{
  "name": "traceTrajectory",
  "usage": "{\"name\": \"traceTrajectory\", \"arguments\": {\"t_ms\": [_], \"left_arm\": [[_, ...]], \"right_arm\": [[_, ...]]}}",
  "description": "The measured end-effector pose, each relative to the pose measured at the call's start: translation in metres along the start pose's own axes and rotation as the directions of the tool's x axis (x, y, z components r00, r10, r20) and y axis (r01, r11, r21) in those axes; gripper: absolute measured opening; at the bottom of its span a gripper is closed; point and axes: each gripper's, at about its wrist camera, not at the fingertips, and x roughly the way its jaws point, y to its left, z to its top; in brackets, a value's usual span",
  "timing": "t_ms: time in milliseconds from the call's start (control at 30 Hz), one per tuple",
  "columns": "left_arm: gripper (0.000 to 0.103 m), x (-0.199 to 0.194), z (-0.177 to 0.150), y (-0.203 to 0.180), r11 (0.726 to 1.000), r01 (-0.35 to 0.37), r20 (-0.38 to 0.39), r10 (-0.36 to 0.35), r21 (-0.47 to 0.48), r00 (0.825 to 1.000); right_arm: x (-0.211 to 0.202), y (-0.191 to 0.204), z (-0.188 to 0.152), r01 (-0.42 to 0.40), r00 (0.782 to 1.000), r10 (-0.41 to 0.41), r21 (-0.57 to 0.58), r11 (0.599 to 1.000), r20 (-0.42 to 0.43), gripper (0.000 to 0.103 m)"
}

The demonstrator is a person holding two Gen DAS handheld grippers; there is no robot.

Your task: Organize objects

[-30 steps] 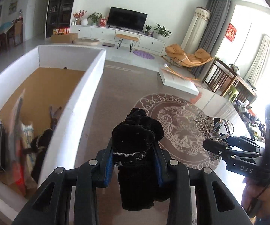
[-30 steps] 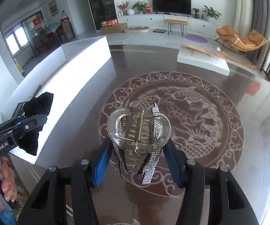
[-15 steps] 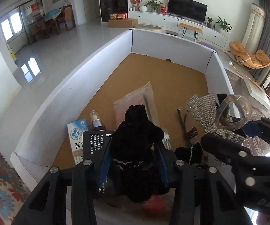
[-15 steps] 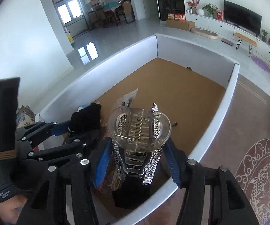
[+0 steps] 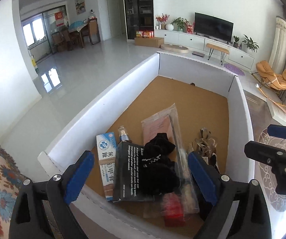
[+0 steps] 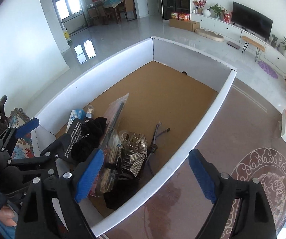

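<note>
Black scrunchie [image 5: 159,165], rhinestone clip [image 6: 135,149], white box [image 6: 208,123]

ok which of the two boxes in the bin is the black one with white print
The black box, lying tilted under the black fabric piece. The other, the toothpaste box beside it, is white and blue.

White-walled box [image 5: 123,83] with tan floor; black scrunchie [image 5: 159,159]; blue-padded tongs [image 5: 141,177].

free: far half of box [image 5: 192,107] floor bare, open from above | blocked: near end heaped with clutter [image 5: 155,171] | walls ring it | right hand-held gripper [image 6: 149,175] straddles right wall
</note>
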Motion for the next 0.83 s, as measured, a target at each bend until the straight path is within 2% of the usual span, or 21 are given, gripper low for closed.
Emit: {"name": "traceTrajectory", "arguments": {"t_ms": [100,167,367,500,700,833], "left_arm": [[0.096,-0.007,-0.001,-0.003,0.999,0.043,-0.042,-0.043,0.001,0.998],[0.096,-0.015,-0.002,-0.005,0.998,0.055,-0.025,-0.055,0.010,0.998],[0.096,-0.031,-0.004,-0.008,0.999,0.037,0.012,-0.037,0.014,0.999],[0.096,-0.033,-0.003,-0.008,1.000,-0.006,0.035,0.005,0.021,0.999],[0.096,-0.030,-0.004,-0.004,1.000,-0.014,0.034,0.013,0.009,0.999],[0.100,-0.032,-0.006,-0.003,1.000,-0.031,0.066,0.031,-0.001,0.997]], "right_arm": [[-0.002,-0.004,-0.002,0.037,0.999,-0.037,-0.004,0.999,-0.025,0.089],[-0.002,-0.006,-0.003,0.055,0.998,-0.055,-0.006,0.998,-0.035,0.089],[-0.004,-0.003,0.000,0.083,0.996,-0.084,-0.027,0.996,-0.042,0.092],[-0.004,0.000,0.000,0.076,0.996,-0.077,-0.026,0.997,-0.034,0.093],[0.002,0.003,-0.002,0.070,0.997,-0.071,-0.024,0.997,-0.040,0.093],[0.003,0.005,-0.002,0.064,0.997,-0.065,-0.024,0.998,-0.033,0.094]]}}
